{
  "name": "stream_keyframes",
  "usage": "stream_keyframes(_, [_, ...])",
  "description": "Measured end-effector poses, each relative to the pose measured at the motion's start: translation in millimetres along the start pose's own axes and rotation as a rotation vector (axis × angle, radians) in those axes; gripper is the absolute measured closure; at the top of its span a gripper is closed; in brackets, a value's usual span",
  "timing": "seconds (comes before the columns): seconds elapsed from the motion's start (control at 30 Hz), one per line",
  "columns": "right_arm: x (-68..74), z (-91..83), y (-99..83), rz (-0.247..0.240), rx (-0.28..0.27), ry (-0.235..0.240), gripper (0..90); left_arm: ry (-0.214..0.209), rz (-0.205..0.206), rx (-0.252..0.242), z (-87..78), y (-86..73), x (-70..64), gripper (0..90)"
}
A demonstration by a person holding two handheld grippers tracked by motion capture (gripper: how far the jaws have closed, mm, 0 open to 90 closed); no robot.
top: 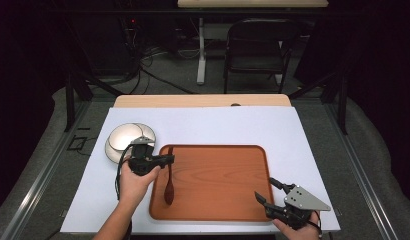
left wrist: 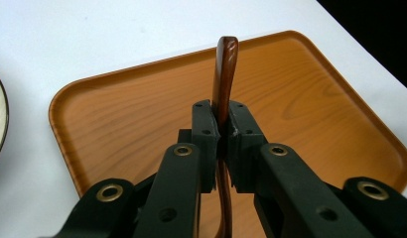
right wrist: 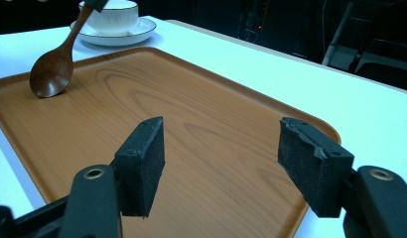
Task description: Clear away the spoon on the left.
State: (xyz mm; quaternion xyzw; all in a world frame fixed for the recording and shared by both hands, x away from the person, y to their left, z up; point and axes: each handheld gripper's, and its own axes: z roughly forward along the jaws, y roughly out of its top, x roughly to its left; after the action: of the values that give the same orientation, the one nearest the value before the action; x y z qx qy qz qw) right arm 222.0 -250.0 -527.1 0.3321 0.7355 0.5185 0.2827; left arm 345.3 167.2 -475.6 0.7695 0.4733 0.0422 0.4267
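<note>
Left gripper (top: 160, 161) clamped on wooden spoon (top: 169, 185) handle, bowl resting on tray (top: 218, 200) – stiff, light, probably slick; right gripper (top: 267, 192) jaws apart near tray corner.

**Three cameras, one shared tray**

The high view looks forward and down from the person's side, taking in the whole white table (top: 203, 125) and the dark room beyond. The left gripper view sits very close, looking down along its jaws at the wooden tray (left wrist: 117, 114) from the tray's left side. The right gripper view rides low near the tray's front right corner, facing across it toward the far left. All three share the tray and the dark wooden spoon (right wrist: 51, 74).
</note>
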Motion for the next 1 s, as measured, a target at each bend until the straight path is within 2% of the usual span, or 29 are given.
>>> stream_keyframes(0.03, [-0.4,-0.1,0.0,0.001,0.000,0.000,34.7,0.004,-0.023,0.005,6.2,1.2,4.5,83.7])
stream_keyframes(0.07, [-0.4,-0.1,0.0,0.001,0.000,0.000,34.7,0.004,-0.023,0.005,6.2,1.2,4.5,83.6])
stream_keyframes(0.17, [-0.2,0.0,0.0,0.001,0.000,0.002,34.6,0.005,-0.082,0.009,16.5,1.0,14.6,83.4])
stream_keyframes(0.23, [-0.2,0.1,0.0,0.000,0.000,0.003,34.6,0.008,-0.094,0.009,18.7,0.6,17.1,83.2])
stream_keyframes(0.37, [-0.5,0.1,0.0,0.001,0.000,0.004,34.6,0.009,-0.153,0.009,26.7,-1.9,27.6,83.0])
stream_keyframes(0.4, [-0.5,0.1,0.0,0.001,0.000,0.004,34.6,0.009,-0.153,0.009,26.7,-1.9,27.6,82.9])
stream_keyframes(0.43, [-0.5,0.2,0.0,0.002,0.000,0.003,34.7,0.008,-0.178,0.008,29.6,-3.1,30.7,82.8])
stream_keyframes(0.47, [-0.5,0.2,0.0,0.002,0.000,0.003,34.7,0.008,-0.178,0.008,29.6,-3.1,30.7,82.8])
stream_keyframes(0.7, [-1.2,-0.1,0.3,0.005,-0.001,0.004,34.6,0.018,-0.252,0.013,42.9,-7.5,39.5,82.2])
stream_keyframes(0.8, [-1.3,-0.2,0.1,0.007,0.000,0.005,34.7,0.046,-0.267,0.020,48.8,-10.0,41.9,81.5])
stream_keyframes(1.0, [-1.6,0.1,0.0,0.001,0.002,0.008,34.6,0.121,-0.259,0.033,56.1,-14.0,42.6,79.2])
